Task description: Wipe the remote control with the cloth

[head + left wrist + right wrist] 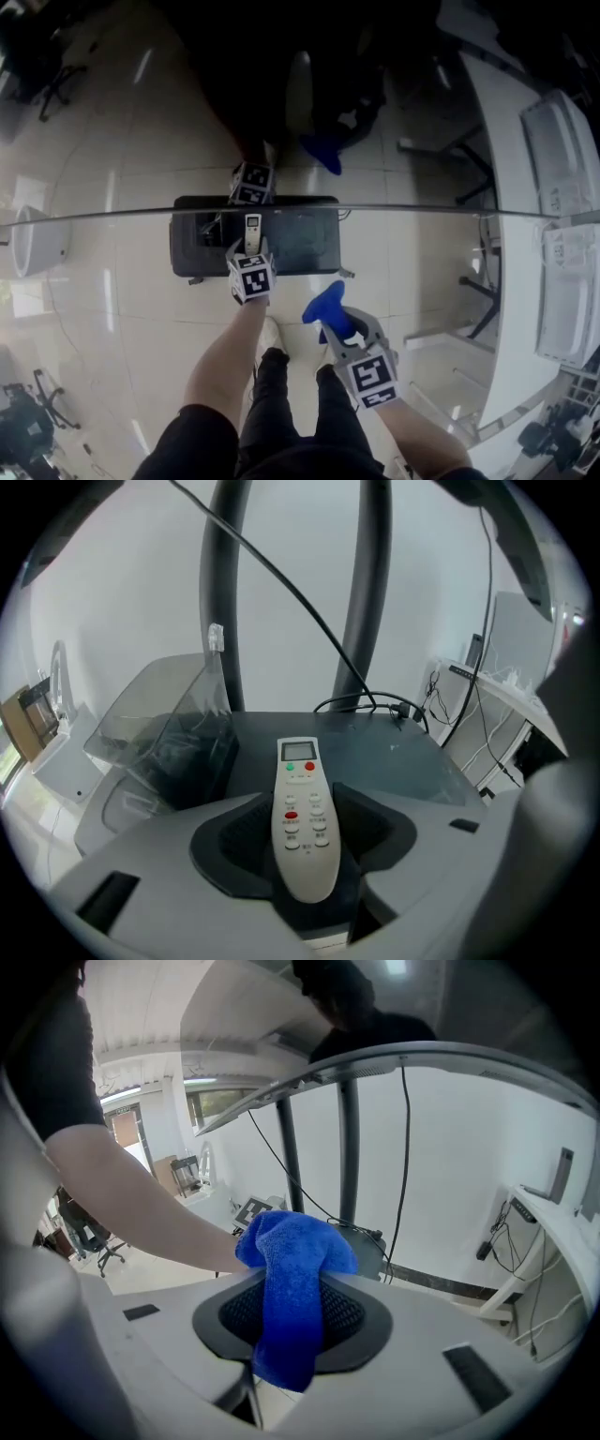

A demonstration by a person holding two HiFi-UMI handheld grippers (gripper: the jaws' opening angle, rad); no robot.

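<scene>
A white remote control (303,817) with red and green buttons sits between the jaws of my left gripper (251,251), which is shut on it. In the head view the remote control (252,232) hangs over the dark table (300,239). My right gripper (339,322) is shut on a blue cloth (292,1288), which bunches above the jaws and hangs down in front of them. The cloth (328,305) is nearer to me and to the right of the remote, apart from it. The person's left forearm (141,1208) crosses the right gripper view.
A clear plastic container (164,733) stands on the table at the left. Black cables (370,703) run along the table's far edge, behind two dark posts (366,592). A white desk (511,234) with monitors lies at the right. The person's legs (281,394) stand below.
</scene>
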